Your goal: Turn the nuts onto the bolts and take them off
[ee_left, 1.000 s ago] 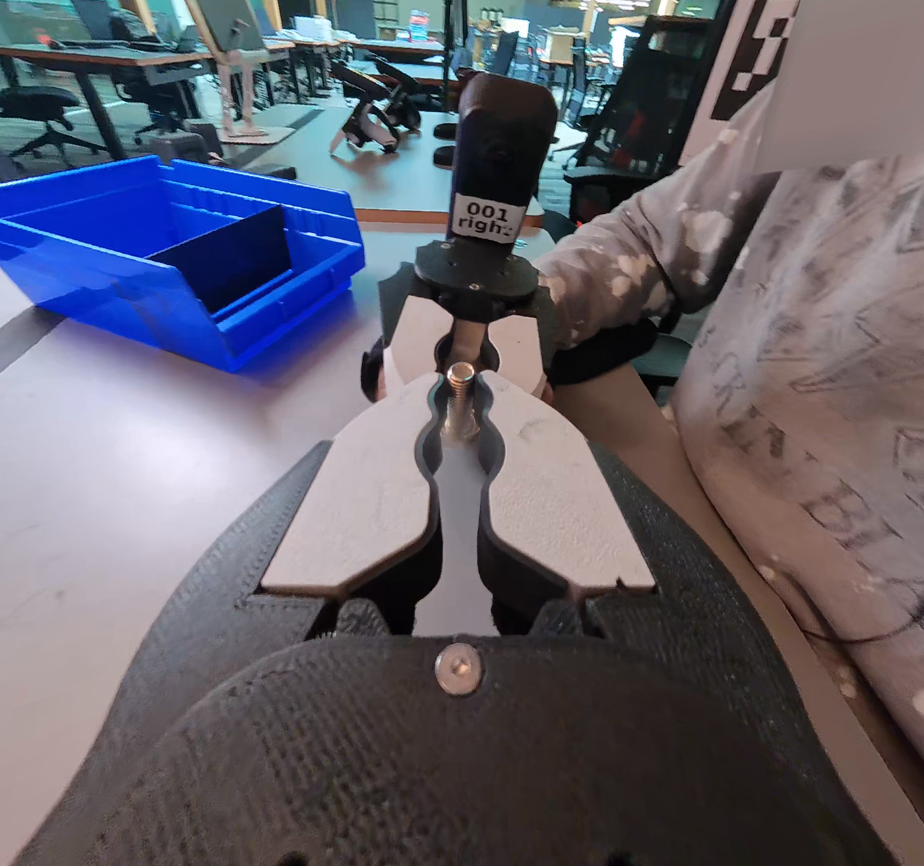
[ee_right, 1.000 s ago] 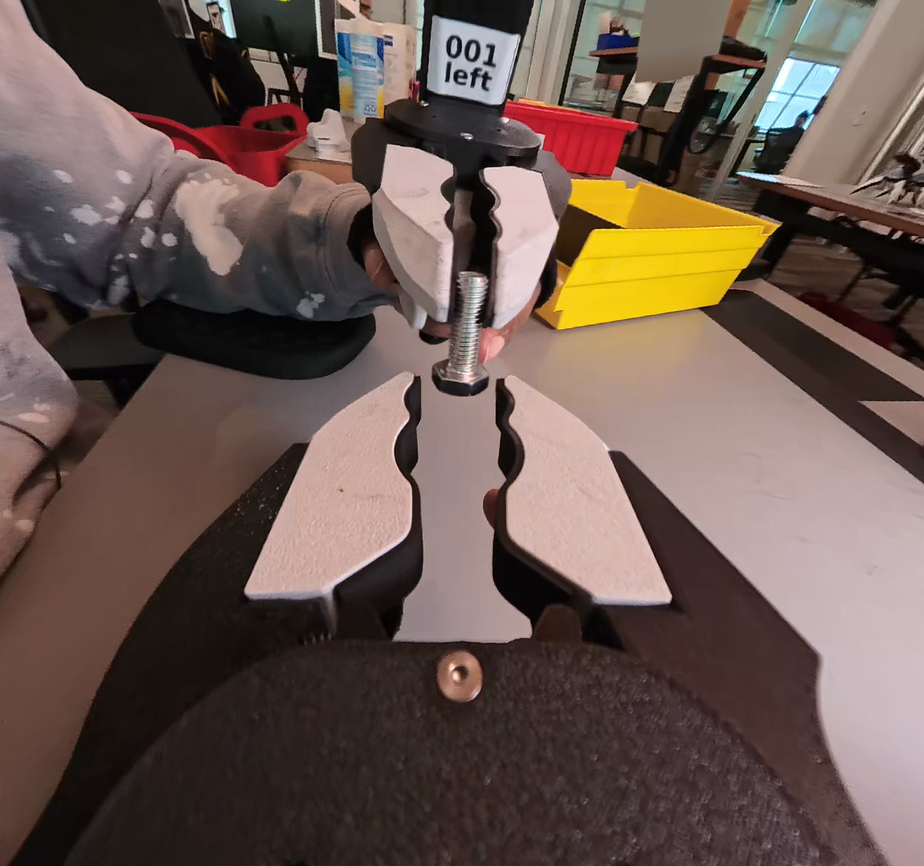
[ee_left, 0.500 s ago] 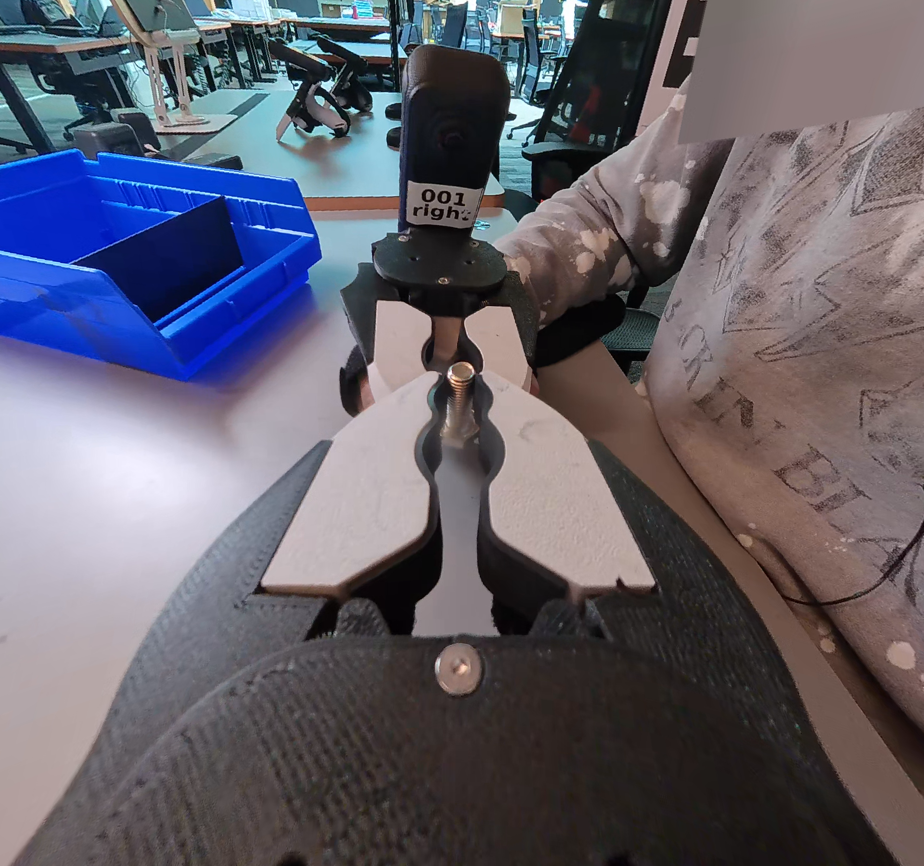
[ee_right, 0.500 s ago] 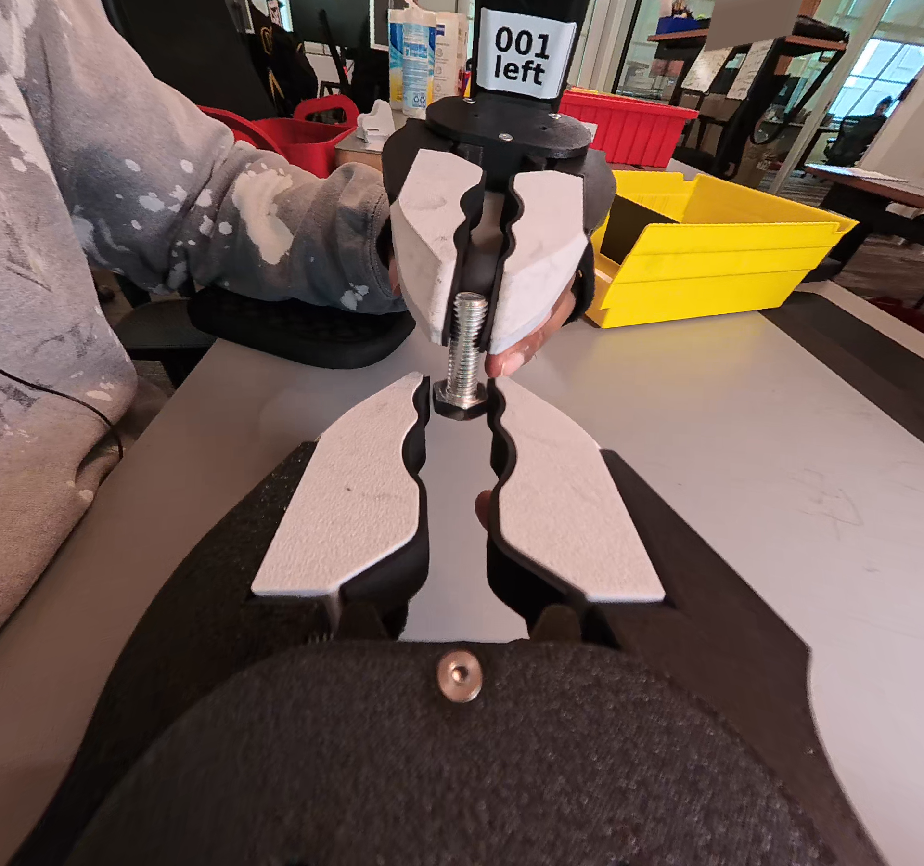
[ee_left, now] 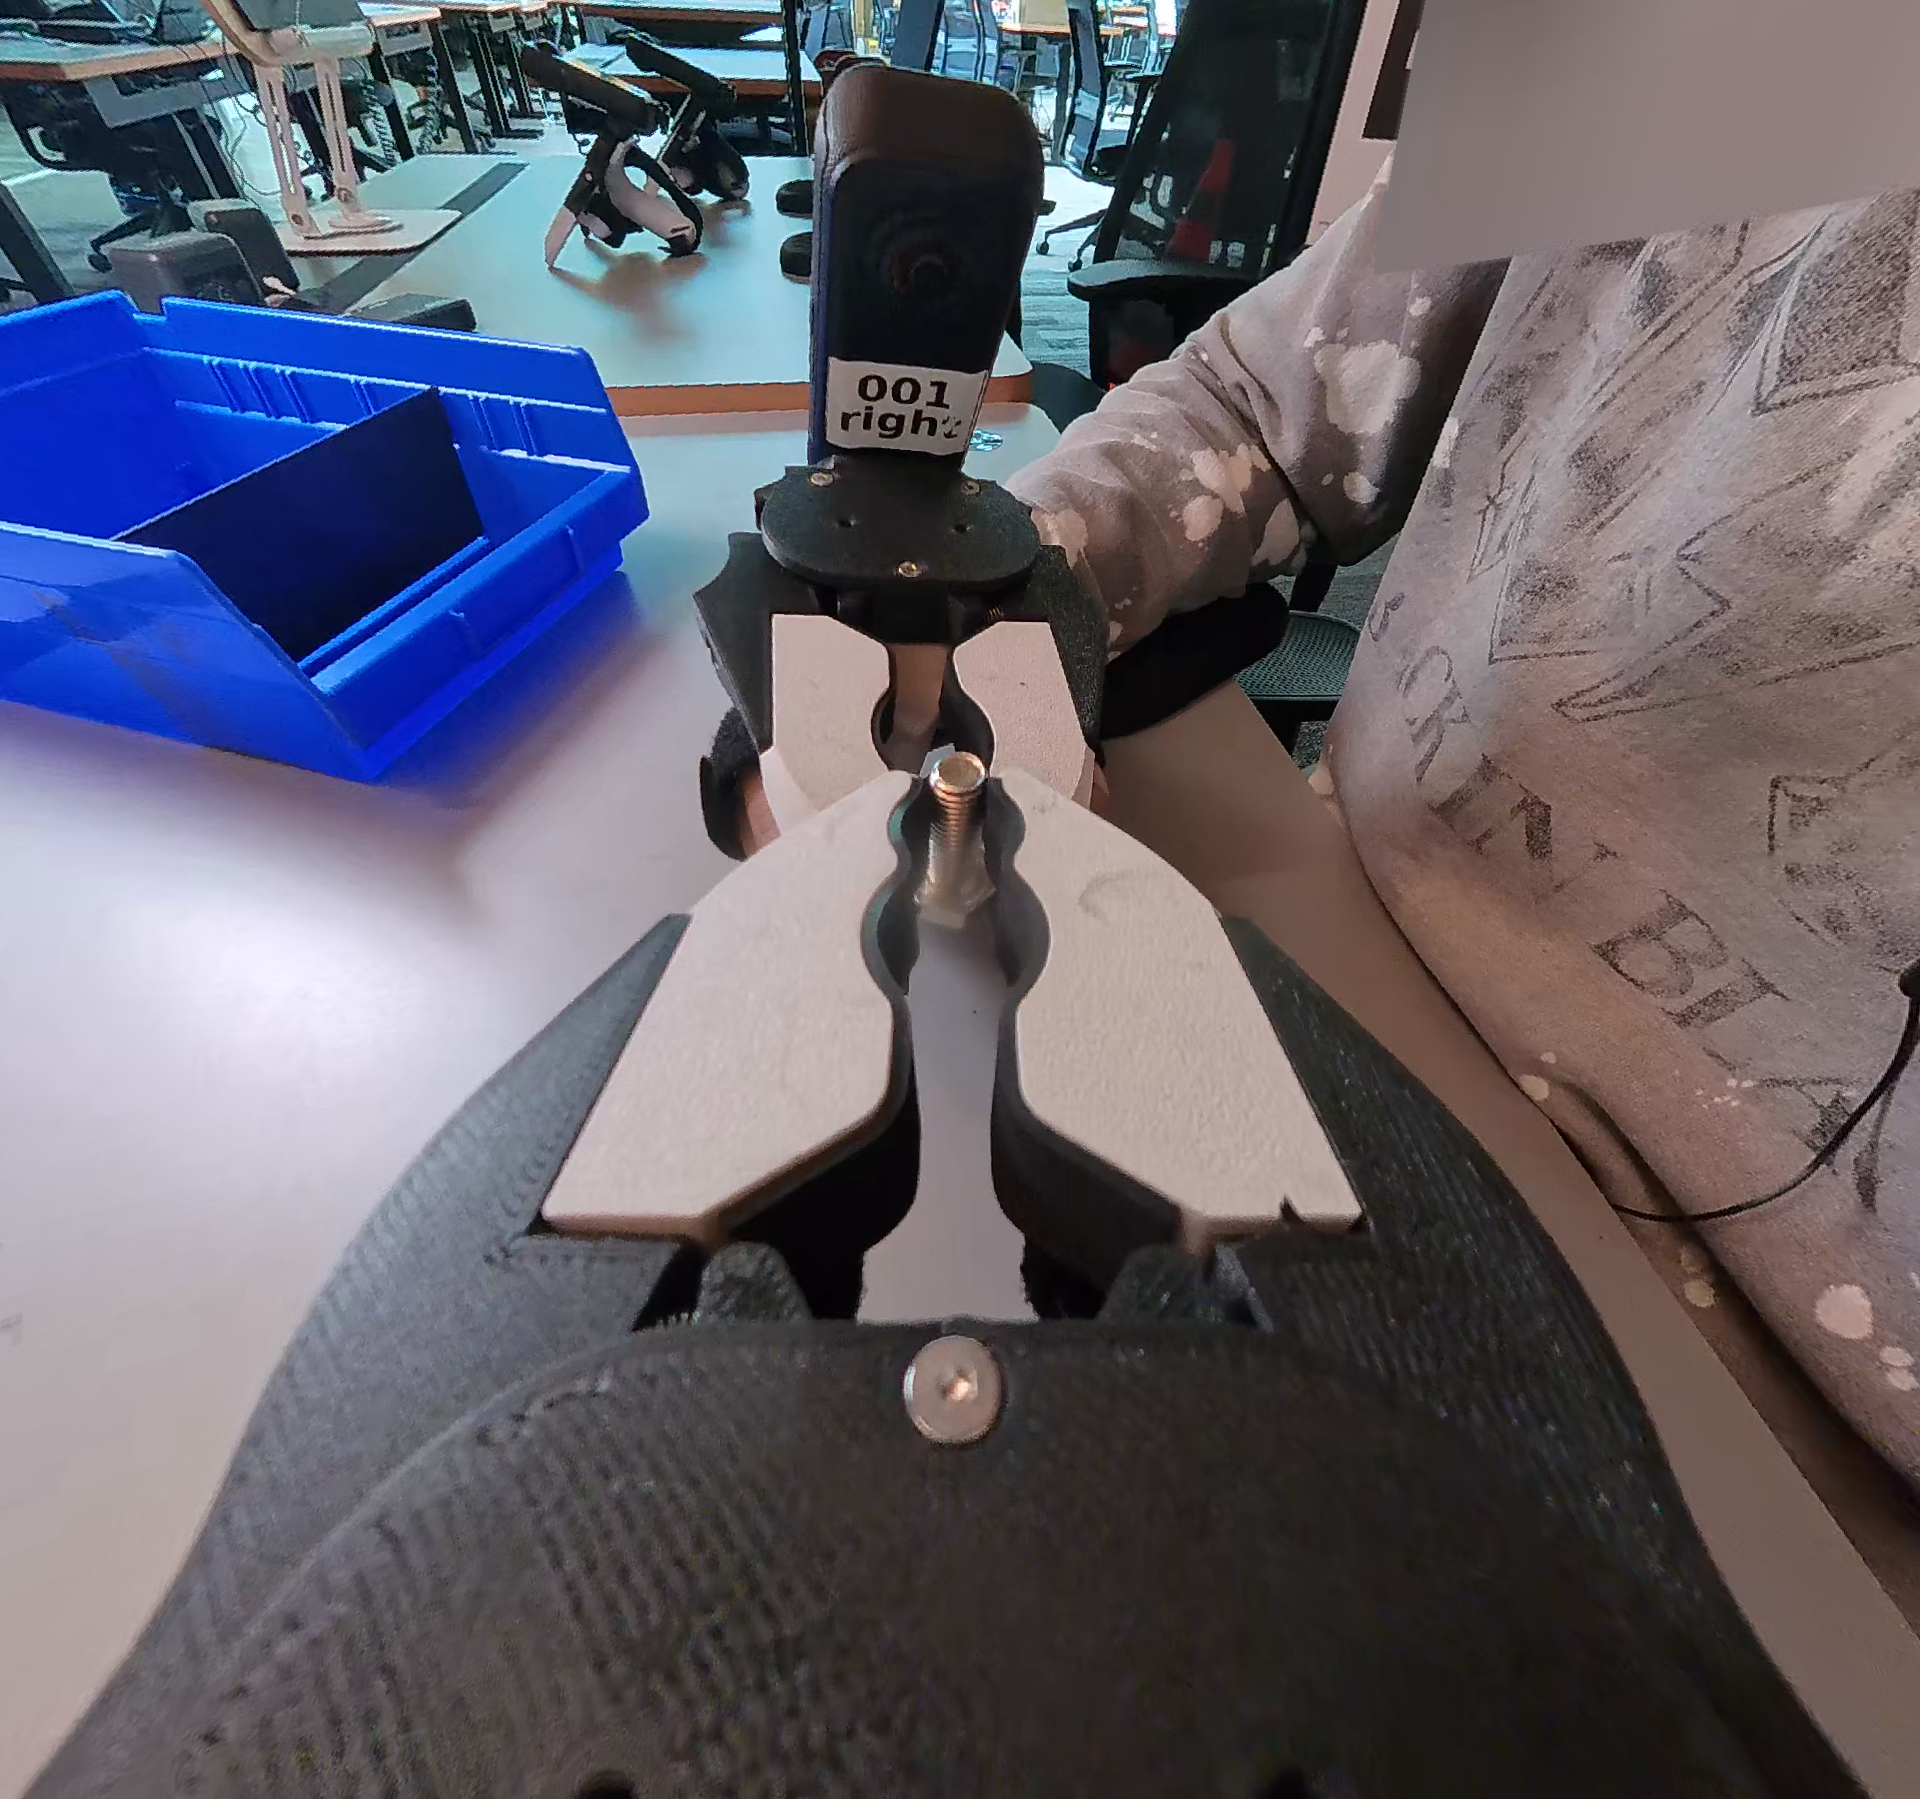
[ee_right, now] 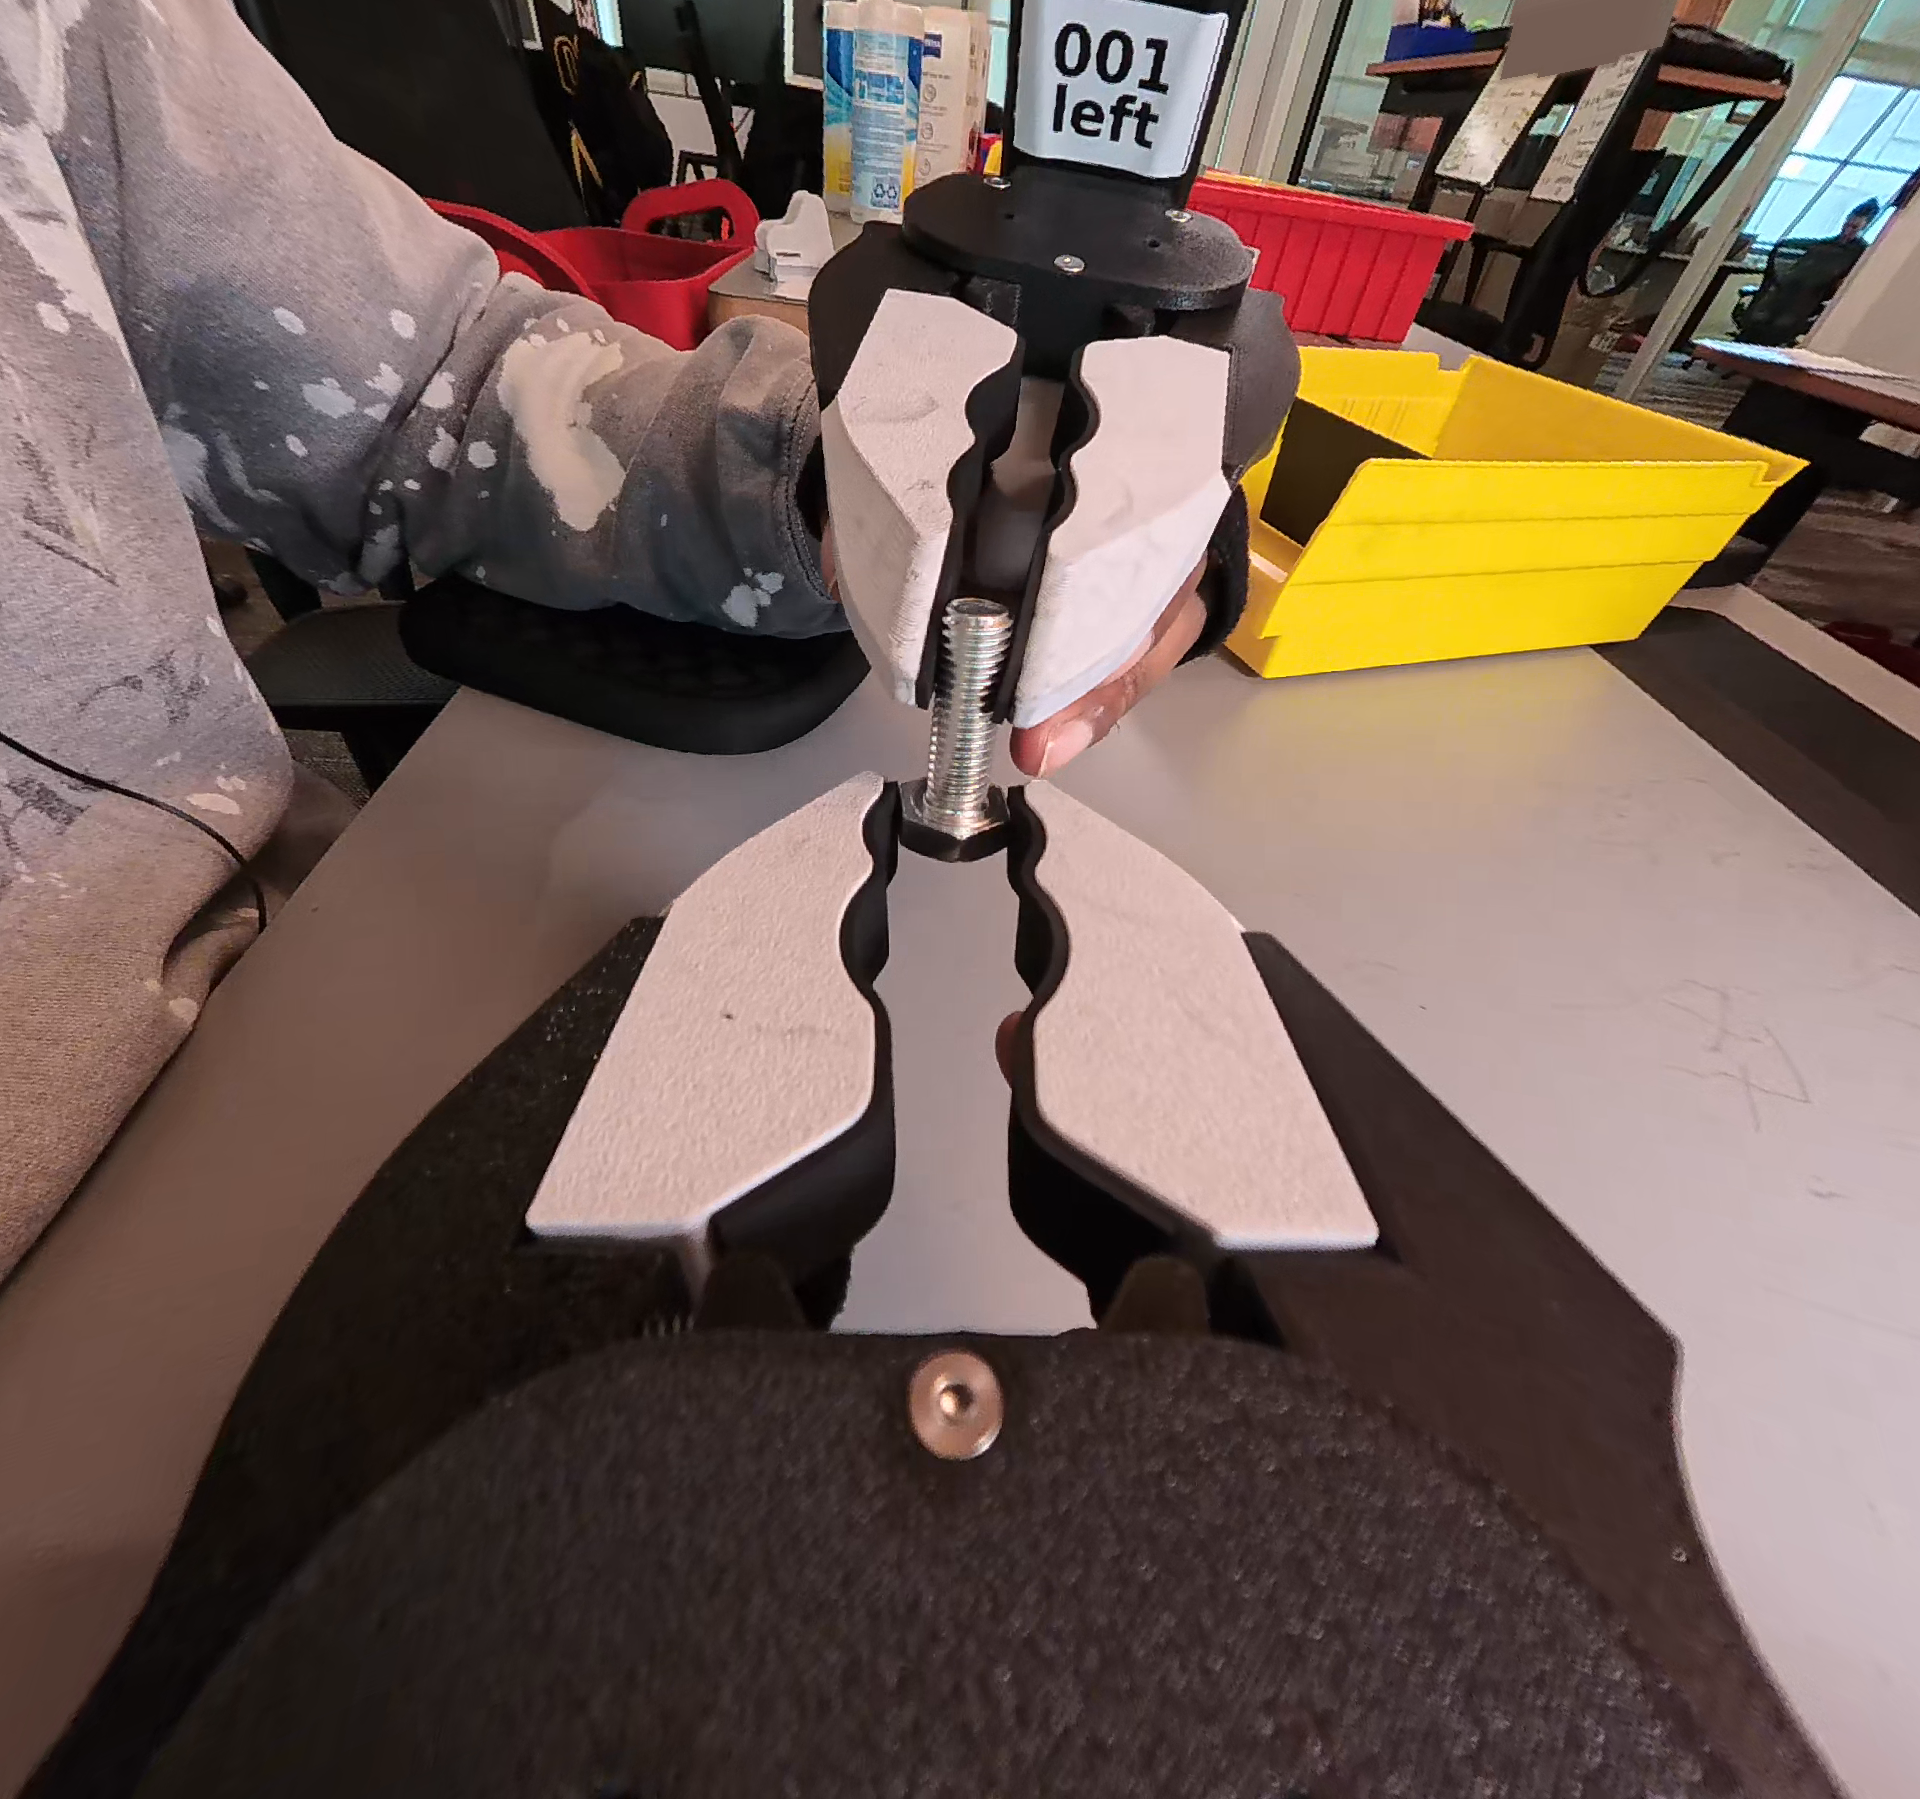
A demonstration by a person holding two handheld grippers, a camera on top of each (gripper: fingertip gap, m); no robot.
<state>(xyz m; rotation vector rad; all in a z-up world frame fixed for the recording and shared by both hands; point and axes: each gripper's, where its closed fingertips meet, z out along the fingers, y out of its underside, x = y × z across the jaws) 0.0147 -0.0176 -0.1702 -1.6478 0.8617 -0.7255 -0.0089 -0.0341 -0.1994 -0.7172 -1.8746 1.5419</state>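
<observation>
While jaws face off – blue bin beside, yellow bin behind

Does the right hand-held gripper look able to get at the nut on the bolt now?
Probably yes: the right hand-held gripper has its fingertips flanking the nut with nothing between, and the left hand-held gripper clamps the bolt farther up, clear of it.

place: open-plan office used as a lab workspace | evidence: rows of long wood-edged desks with black mesh office chairs | blue plastic parts bin, yellow plastic bin, red plastic bin on grey tabletops | glass partition walls behind
</observation>
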